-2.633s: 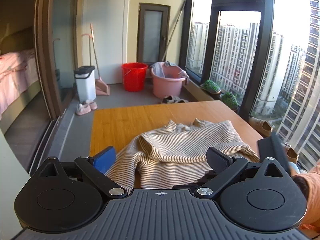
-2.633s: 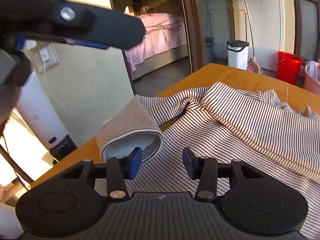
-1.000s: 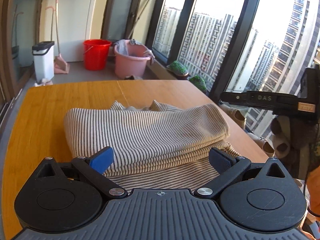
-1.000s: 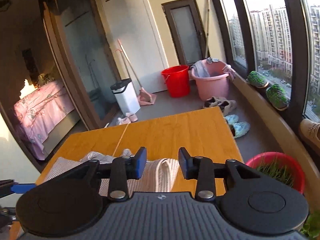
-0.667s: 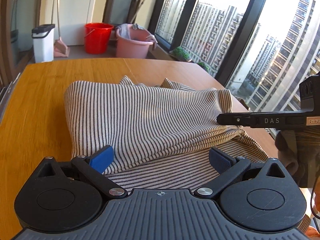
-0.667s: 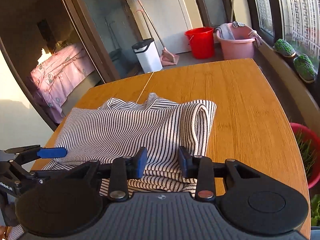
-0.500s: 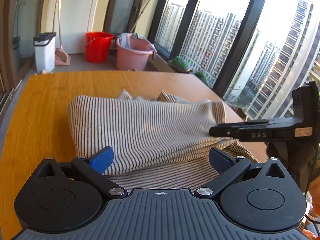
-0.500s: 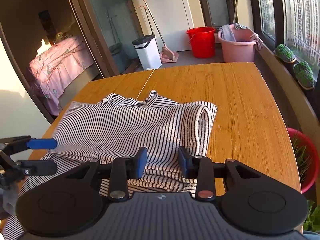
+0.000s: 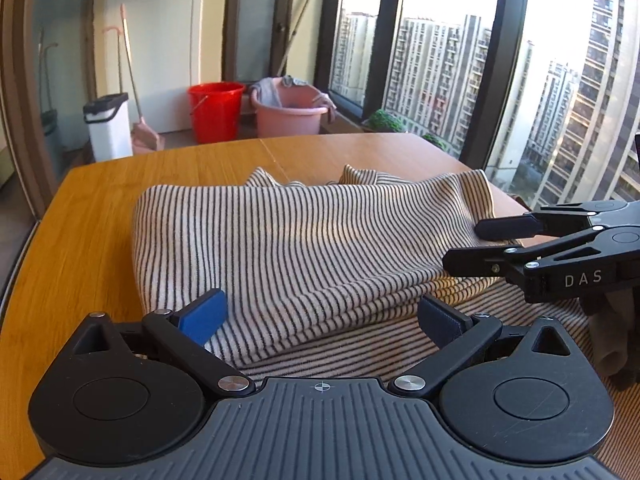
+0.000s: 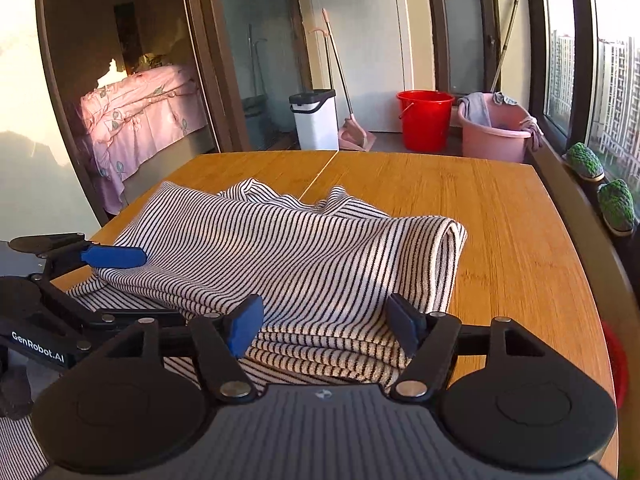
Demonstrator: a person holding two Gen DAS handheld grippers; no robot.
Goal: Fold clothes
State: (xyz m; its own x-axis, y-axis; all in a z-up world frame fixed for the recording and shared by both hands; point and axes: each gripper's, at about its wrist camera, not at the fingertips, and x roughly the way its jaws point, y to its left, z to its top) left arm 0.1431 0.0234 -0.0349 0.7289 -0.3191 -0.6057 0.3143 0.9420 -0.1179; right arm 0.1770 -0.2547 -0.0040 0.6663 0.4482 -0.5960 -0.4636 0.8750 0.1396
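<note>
A cream and black striped garment (image 9: pixel 304 248) lies folded in layers on the wooden table (image 9: pixel 100 208); it also shows in the right wrist view (image 10: pixel 304 264). My left gripper (image 9: pixel 320 316) is open at the near edge of the fold, its fingers either side of the layers. My right gripper (image 10: pixel 326 322) is open over the folded edge near the garment's right side. The right gripper (image 9: pixel 472 244) shows in the left wrist view at the garment's right edge. The left gripper (image 10: pixel 116 276) shows in the right wrist view at the garment's left edge.
Beyond the table's far edge (image 10: pixel 400 160) stand a white bin (image 10: pixel 316 120), a red bucket (image 10: pixel 424 124) and a pink basin (image 10: pixel 496 132). Tall windows (image 9: pixel 520 100) run along the right. A bed with a pink cover (image 10: pixel 136 120) lies behind a glass door on the left.
The right gripper's jaws have opened wider over the folded edge. Both grippers have lowered closer to the garment. The garment lies folded as before.
</note>
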